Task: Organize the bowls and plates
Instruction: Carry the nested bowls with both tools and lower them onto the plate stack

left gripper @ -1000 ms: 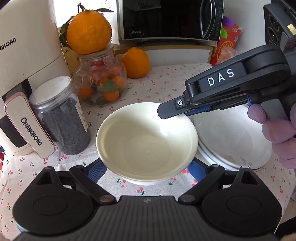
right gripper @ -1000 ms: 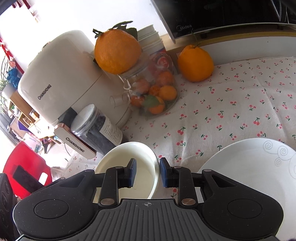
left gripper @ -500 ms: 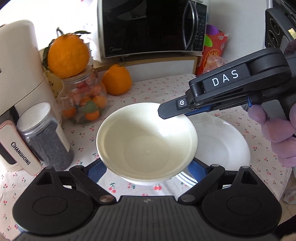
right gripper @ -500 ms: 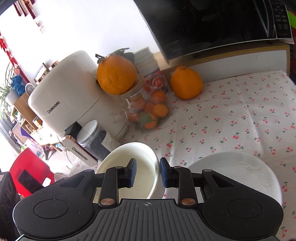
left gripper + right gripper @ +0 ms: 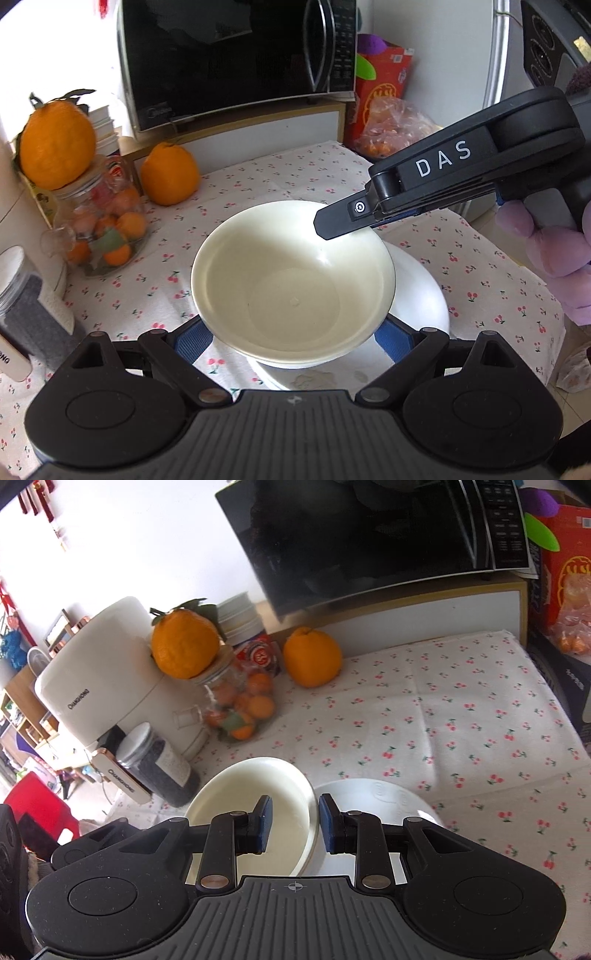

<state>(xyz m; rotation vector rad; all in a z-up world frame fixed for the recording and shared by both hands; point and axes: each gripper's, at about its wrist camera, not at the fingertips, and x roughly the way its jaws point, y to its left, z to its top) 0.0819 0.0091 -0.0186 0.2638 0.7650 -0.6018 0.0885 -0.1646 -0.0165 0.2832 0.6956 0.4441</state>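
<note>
Item: 1 cream bowl (image 5: 293, 280), carried, clamped across its base between left claw (image 5: 293, 338) and at its rim by right claw (image 5: 293, 825); white plate (image 5: 424, 291) directly beneath; next, judged: lower, centre, release.

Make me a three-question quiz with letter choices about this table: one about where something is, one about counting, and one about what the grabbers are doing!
1. Where is the leafy orange?
A. on the jar's lid
B. in the bowl
C. on the plate

2. How many big oranges sit outside the jar?
A. one
B. two
C. four

3. What is the right gripper doing?
A. hanging empty
B. holding an orange
C. pinching the bowl's rim

Answers: 1 A, it rests on the lid. 2 B, one on the lid, another on the tablecloth. 3 C, one finger sits inside the rim, one outside.
</note>
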